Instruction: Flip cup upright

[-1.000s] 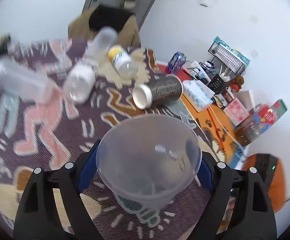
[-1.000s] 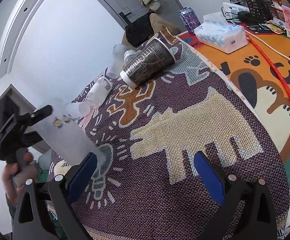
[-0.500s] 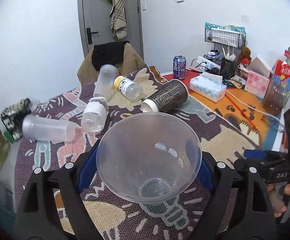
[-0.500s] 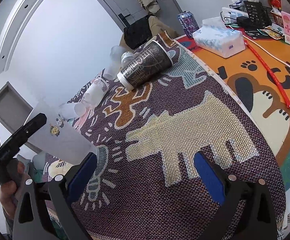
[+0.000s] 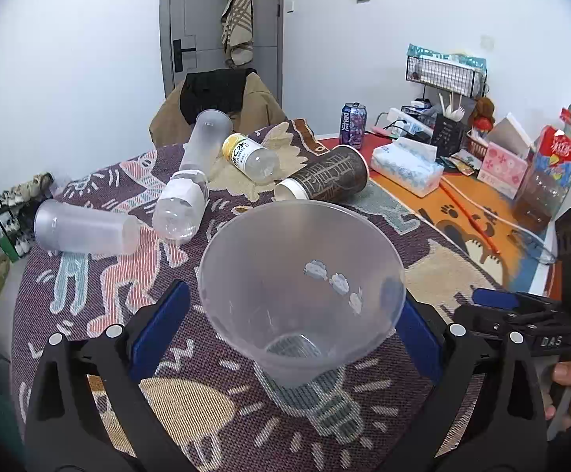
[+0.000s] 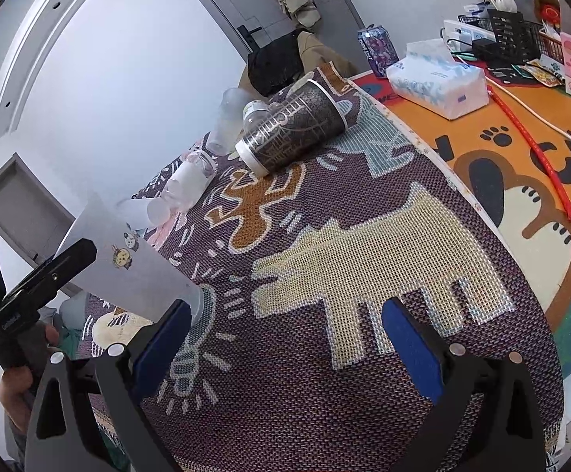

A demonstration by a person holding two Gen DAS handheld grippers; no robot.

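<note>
My left gripper (image 5: 285,326) is shut on a clear frosted plastic cup (image 5: 301,275), mouth up, its base on or just above the patterned cloth (image 5: 100,287). In the right wrist view the same cup (image 6: 128,267) stands at the left, held by the left gripper's black finger (image 6: 49,275). My right gripper (image 6: 285,334) is open and empty over the cloth, to the right of the cup; it also shows in the left wrist view (image 5: 521,306).
A dark paper cup (image 5: 324,185), two frosted cups (image 5: 84,228) and two plastic bottles (image 5: 183,204) lie on their sides at the far part of the cloth. A tissue pack (image 5: 407,165), a can (image 5: 352,120) and boxes sit at the right.
The left gripper has swung the cup from tilted to upright and lowered it to the cloth. The right gripper has barely moved.
</note>
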